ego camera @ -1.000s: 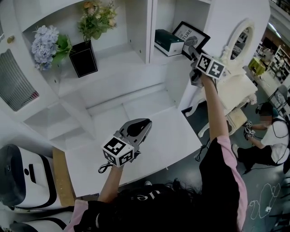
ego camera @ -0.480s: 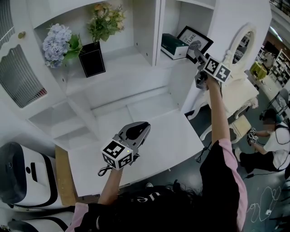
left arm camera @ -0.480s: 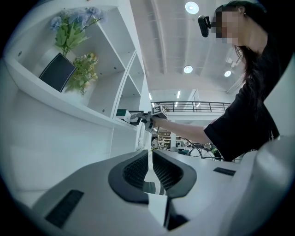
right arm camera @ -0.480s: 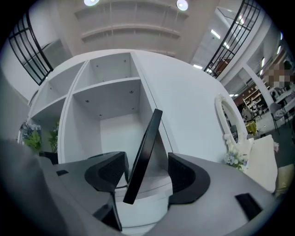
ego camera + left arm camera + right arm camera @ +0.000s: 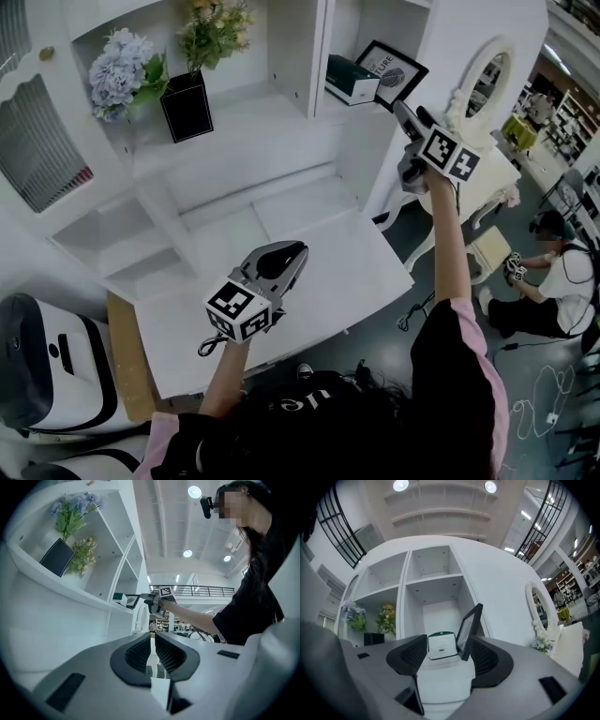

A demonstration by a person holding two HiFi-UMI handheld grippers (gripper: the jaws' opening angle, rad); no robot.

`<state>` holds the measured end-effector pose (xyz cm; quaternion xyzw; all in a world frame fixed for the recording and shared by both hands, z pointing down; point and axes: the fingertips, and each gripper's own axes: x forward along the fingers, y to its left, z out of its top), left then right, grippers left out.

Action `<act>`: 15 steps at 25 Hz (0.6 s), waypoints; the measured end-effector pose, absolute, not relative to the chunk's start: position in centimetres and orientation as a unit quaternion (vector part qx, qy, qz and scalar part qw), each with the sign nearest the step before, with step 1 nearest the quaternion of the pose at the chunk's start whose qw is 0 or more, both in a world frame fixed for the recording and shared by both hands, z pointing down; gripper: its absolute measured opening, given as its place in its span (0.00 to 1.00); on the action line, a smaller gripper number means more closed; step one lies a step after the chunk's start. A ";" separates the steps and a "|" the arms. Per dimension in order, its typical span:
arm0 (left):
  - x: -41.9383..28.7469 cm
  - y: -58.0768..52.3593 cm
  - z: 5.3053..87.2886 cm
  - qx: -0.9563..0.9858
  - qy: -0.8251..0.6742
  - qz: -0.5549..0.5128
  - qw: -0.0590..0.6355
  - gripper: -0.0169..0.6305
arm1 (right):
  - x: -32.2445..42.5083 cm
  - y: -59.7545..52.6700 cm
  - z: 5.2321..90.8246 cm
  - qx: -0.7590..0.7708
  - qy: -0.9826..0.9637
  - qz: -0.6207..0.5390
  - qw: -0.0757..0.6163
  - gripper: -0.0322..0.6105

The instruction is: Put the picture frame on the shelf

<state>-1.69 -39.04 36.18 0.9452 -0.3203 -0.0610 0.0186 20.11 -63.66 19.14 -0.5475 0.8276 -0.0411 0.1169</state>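
Note:
The black picture frame (image 5: 394, 71) stands on the white shelf (image 5: 361, 105), leaning against the compartment's right wall beside a green and white box (image 5: 351, 80). My right gripper (image 5: 405, 111) hovers just in front of the frame's lower corner, jaws wide apart and empty. In the right gripper view the frame (image 5: 468, 626) and the box (image 5: 441, 645) sit beyond the right gripper (image 5: 446, 645), with no pad touching them. My left gripper (image 5: 281, 265) hangs over the white desk (image 5: 366, 272), shut and empty; in its own view the left gripper (image 5: 153, 641) shows its pads almost together.
A black vase of flowers (image 5: 186, 103) and blue hydrangeas (image 5: 120, 70) fill the left compartment. An ornate white mirror (image 5: 480, 84) stands right of the shelf unit. A person (image 5: 553, 281) sits on the floor at far right. A white machine (image 5: 47, 361) is at lower left.
The right gripper let go of the frame, opened wide and drew back a little; the frame stays leaning on the shelf. The left gripper has hardly moved.

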 end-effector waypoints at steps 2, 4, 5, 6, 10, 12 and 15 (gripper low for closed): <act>-1.8 -38.0 36.1 0.947 -0.314 -0.063 0.018 0.09 | 19.0 -61.4 19.6 -0.536 0.835 -0.041 0.118 0.48; -2.1 -36.8 36.0 0.949 -0.309 -0.065 0.018 0.09 | 17.7 -58.9 20.3 -0.525 0.842 -0.044 0.118 0.48; -2.3 -36.2 35.9 0.949 -0.307 -0.065 0.018 0.09 | 17.0 -57.6 20.8 -0.519 0.845 -0.047 0.119 0.48; -2.5 -35.5 35.9 0.950 -0.305 -0.066 0.018 0.09 | 16.4 -56.3 21.3 -0.514 0.848 -0.049 0.119 0.48; -3.8 -32.6 36.2 0.952 -0.299 -0.069 0.022 0.09 | 13.3 -51.1 23.4 -0.500 0.857 -0.045 0.116 0.48; -4.6 -30.9 36.7 0.952 -0.297 -0.069 0.026 0.09 | 11.7 -48.5 24.8 -0.493 0.861 -0.051 0.114 0.48; -5.9 -28.0 37.7 0.953 -0.295 -0.065 0.034 0.09 | 9.1 -44.5 27.1 -0.480 0.868 -0.065 0.109 0.48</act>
